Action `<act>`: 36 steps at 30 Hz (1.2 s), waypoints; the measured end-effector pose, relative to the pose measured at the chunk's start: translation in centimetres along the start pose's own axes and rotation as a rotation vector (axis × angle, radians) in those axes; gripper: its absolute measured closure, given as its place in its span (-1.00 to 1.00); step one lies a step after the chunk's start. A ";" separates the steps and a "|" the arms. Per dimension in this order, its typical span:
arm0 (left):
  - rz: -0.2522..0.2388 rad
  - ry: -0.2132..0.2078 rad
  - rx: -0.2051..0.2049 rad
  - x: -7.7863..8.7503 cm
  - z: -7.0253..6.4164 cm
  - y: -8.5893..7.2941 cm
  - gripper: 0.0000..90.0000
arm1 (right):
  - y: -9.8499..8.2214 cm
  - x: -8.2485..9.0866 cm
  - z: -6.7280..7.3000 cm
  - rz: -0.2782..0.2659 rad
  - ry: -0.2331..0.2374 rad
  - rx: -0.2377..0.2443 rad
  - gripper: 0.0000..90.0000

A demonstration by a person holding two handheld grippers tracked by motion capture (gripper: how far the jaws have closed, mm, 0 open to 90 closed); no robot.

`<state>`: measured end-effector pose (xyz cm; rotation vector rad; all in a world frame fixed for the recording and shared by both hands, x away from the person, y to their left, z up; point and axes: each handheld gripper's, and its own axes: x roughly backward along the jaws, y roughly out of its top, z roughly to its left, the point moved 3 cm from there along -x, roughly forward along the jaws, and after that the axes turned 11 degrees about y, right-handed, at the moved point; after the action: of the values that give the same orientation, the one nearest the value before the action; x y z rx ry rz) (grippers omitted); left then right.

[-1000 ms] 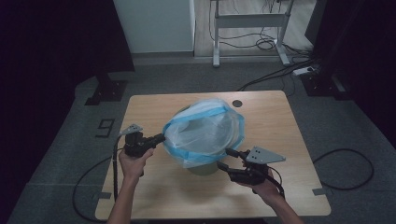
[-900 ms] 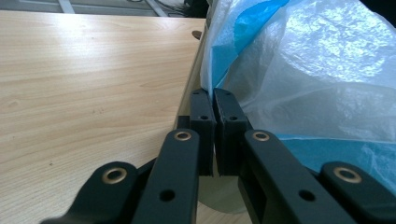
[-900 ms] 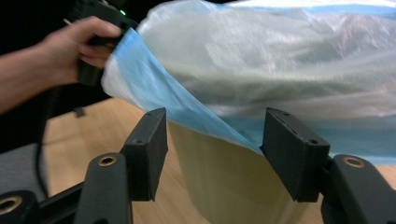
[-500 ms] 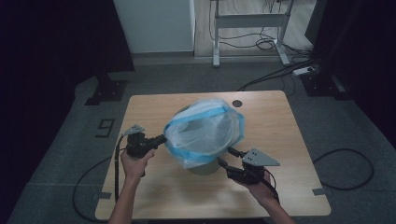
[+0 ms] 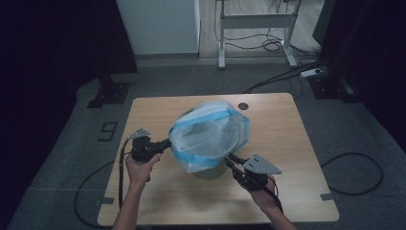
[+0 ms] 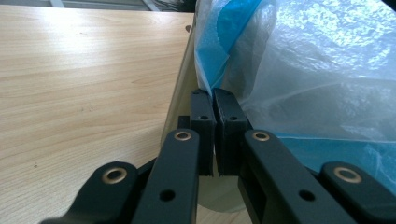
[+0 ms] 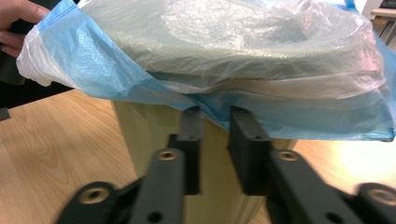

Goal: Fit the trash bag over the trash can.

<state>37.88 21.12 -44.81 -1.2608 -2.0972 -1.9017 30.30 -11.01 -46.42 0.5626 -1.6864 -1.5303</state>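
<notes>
A translucent plastic bag (image 5: 210, 134) with a blue hem is draped over a small pale bin (image 5: 210, 171) in the middle of the table. My left gripper (image 5: 168, 143) is at the bag's left side, shut on the blue hem (image 6: 214, 93). Beside those jaws are the bag (image 6: 317, 70) and the bin wall (image 6: 182, 98). My right gripper (image 5: 229, 158) reaches the bag's lower right edge. Its jaws (image 7: 215, 112) have just been closing. A narrow gap remains, with the blue hem (image 7: 233, 105) lying at the tips and the bin (image 7: 149, 135) behind.
The wooden table (image 5: 287, 124) has a small round hole (image 5: 243, 106) behind the bag. A person's hand (image 7: 14, 14) holds the other gripper at the far side of the bag. Cables and a desk frame (image 5: 256, 19) lie on the floor beyond the table.
The right gripper has edged up to the bag's lower edge and its jaws have narrowed. The left gripper and the bag have stayed put.
</notes>
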 end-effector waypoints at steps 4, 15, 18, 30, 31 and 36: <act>0.000 -0.002 0.000 0.0 0.0 0.0 0.93 | -0.1 0.0 -0.3 -0.009 0.005 -0.015 0.98; -0.002 0.004 0.006 0.0 0.3 -0.3 0.93 | -1.6 0.1 -0.9 0.003 0.040 -0.054 0.98; -0.004 0.004 0.008 0.1 0.3 -0.3 0.93 | -1.8 0.4 -0.9 -0.011 0.034 -0.050 0.98; -0.004 0.002 0.007 0.0 0.1 -0.1 0.93 | -1.4 2.1 -1.1 -0.040 -0.074 0.032 0.03; -0.003 0.001 0.006 0.0 0.1 -0.1 0.93 | -1.2 2.0 -0.9 -0.037 -0.077 0.045 0.00; -0.004 -0.001 0.006 -0.1 0.0 -0.1 0.93 | -0.6 1.1 0.0 -0.028 -0.092 0.097 -0.05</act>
<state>37.91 21.06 -44.91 -1.2582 -2.1057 -1.8949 29.57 -11.92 -46.73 0.5760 -1.8376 -1.5205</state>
